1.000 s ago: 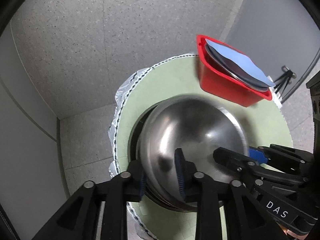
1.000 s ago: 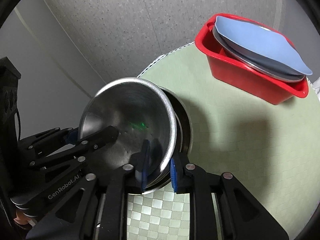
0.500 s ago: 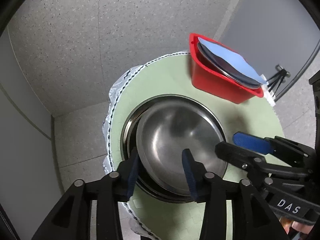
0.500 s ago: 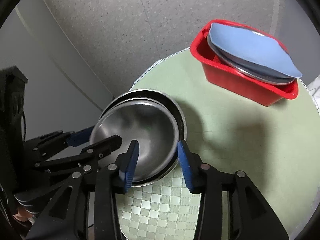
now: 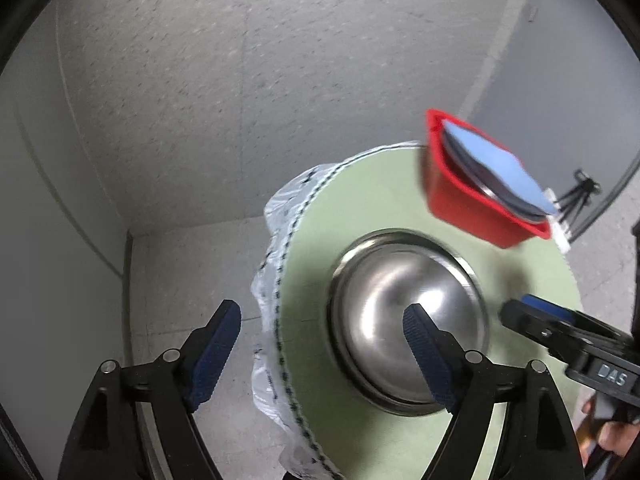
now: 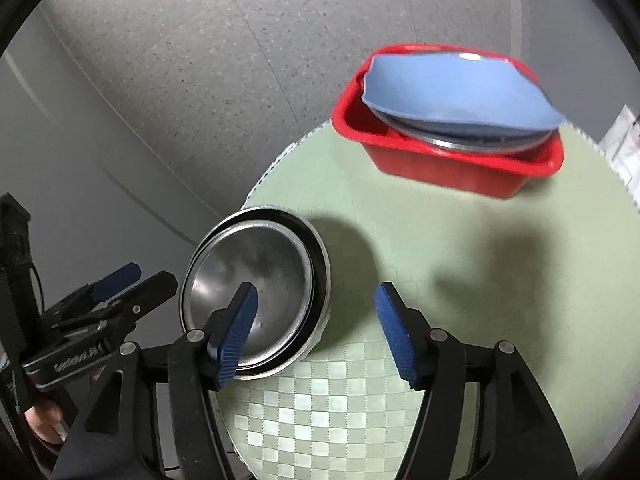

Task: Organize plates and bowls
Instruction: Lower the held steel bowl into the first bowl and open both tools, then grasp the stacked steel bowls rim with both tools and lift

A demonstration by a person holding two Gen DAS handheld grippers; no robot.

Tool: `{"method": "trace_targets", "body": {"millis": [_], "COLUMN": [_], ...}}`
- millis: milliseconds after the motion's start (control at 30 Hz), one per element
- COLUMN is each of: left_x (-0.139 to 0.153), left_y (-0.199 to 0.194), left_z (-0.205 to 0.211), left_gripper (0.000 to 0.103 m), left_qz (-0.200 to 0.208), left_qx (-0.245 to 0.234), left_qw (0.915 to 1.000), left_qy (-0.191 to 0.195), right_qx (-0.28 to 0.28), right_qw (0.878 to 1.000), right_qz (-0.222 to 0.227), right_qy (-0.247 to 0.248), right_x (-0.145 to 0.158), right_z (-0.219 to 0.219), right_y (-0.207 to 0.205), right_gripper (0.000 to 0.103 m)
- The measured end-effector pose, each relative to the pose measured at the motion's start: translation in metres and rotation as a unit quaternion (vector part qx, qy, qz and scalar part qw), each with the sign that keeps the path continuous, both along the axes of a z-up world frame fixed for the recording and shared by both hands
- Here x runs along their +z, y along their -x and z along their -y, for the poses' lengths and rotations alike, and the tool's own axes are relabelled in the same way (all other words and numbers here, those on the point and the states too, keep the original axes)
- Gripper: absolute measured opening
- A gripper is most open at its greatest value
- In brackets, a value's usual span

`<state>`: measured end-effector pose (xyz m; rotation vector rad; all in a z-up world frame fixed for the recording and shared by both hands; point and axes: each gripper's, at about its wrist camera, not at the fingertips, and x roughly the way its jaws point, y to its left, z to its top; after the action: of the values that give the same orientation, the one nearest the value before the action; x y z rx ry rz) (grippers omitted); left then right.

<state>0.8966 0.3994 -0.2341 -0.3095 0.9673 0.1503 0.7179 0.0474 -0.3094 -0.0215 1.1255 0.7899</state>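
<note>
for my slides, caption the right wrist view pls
Right gripper open above nested steel bowls on a green table; plates wait in a red tub.

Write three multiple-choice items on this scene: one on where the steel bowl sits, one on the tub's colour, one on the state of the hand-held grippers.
1. Where is the steel bowl?
A. Nested in another steel bowl on the green table
B. Inside the tub
C. On the floor

2. What colour is the tub that holds the blue plate?
A. Green
B. Red
C. Black

3. How do the left hand-held gripper and the right hand-held gripper stand?
A. Both clamped on the bowl
B. One clamped, one open
C. Both open, gripping nothing

Key: 1 A, a second rim rings the bowl on the table mat. 2 B, its walls are plainly red. 3 C, both pairs of jaws have just been opening, and the pads press on nothing.
</note>
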Motion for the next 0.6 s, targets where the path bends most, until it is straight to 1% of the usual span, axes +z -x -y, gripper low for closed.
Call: {"method": "trace_targets", "body": {"millis": [200,300,400,500,533,567,600], "left_x": [-0.022,-0.033,-0.043,-0.054,-0.057,-0.056,-0.056], "left_y": [-0.012,-0.021,-0.031,-0.039,-0.041,-0.041,-0.043], "left_z": [0.004,0.008,0.010,0.014,0.013,0.014,0.016], "left_gripper": [0.079,0.076,0.071,0.057,0.051,0.046,0.042], "left_qz": [-0.027,-0.039,-0.049,-0.058,-0.054,-0.048,-0.046], "left_qx": [-0.009,-0.015,-0.023,-0.038,-0.046,-0.053,-0.056], "left_qw": [0.9996,0.9991,0.9985,0.9974,0.9970,0.9966,0.9966], "left_qy": [0.004,0.008,0.011,0.018,0.031,0.041,0.038], "right_qx": [0.004,0.006,0.012,0.015,0.016,0.017,0.021], "right_qw": [1.000,0.998,0.997,0.996,0.996,0.995,0.995], "right_qz": [-0.029,-0.055,-0.071,-0.084,-0.088,-0.093,-0.099], "right_qy": [0.006,0.004,0.008,0.012,0.013,0.012,0.003], "right_x": [-0.020,-0.034,-0.046,-0.057,-0.061,-0.063,-0.065], "right_z": [-0.010,-0.015,-0.021,-0.026,-0.027,-0.028,-0.027], "right_y": [-0.002,-0.004,-0.006,-0.006,-0.006,-0.007,-0.007], "right_gripper": [0.063,0.063,0.063,0.063,0.062,0.056,0.048]}}
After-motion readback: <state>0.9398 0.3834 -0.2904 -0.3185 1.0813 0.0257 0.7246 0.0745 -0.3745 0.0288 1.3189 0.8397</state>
